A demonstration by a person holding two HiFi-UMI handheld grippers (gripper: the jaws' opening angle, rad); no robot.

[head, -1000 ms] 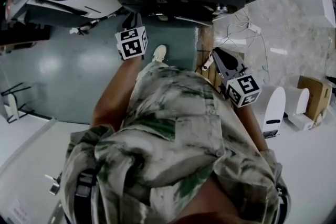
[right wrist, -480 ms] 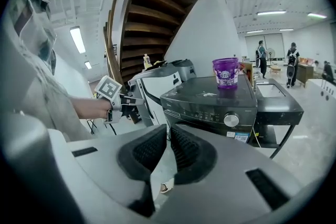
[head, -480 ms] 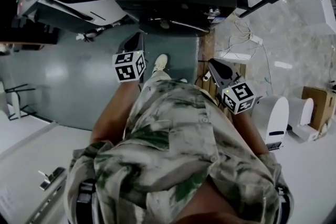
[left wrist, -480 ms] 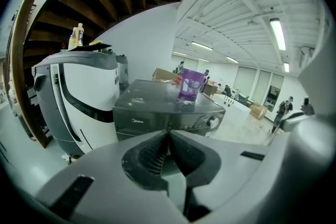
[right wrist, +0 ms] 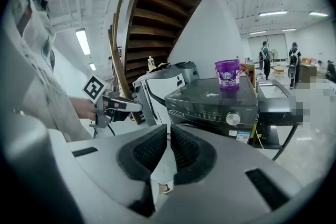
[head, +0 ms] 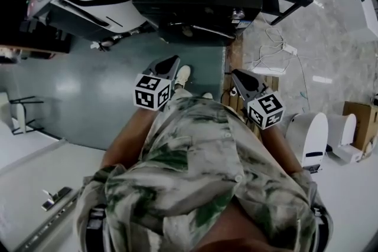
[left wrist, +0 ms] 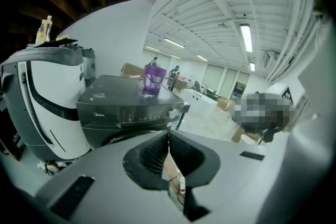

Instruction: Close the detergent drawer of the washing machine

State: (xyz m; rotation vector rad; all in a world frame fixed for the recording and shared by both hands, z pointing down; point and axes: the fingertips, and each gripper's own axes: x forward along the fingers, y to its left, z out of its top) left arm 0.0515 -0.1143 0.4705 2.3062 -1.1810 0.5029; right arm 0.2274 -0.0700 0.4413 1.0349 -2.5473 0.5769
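Held off washer (head: 195, 3) at 12 o'clock, task seemingly done: left gripper (head: 175, 59) just clenched empty, right gripper (head: 235, 73) clenched empty.

The person wears a green-blotched white shirt (head: 201, 168); the left hand-held gripper (head: 172, 59) and right hand-held gripper (head: 235, 73) are grey, with black ribbed pads (left wrist: 152, 157) and black-and-white marker cubes (head: 153, 91).

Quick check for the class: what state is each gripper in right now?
Left gripper: closed, its jaws have just been closing, with nothing between them.
Right gripper: closed, holding nothing.
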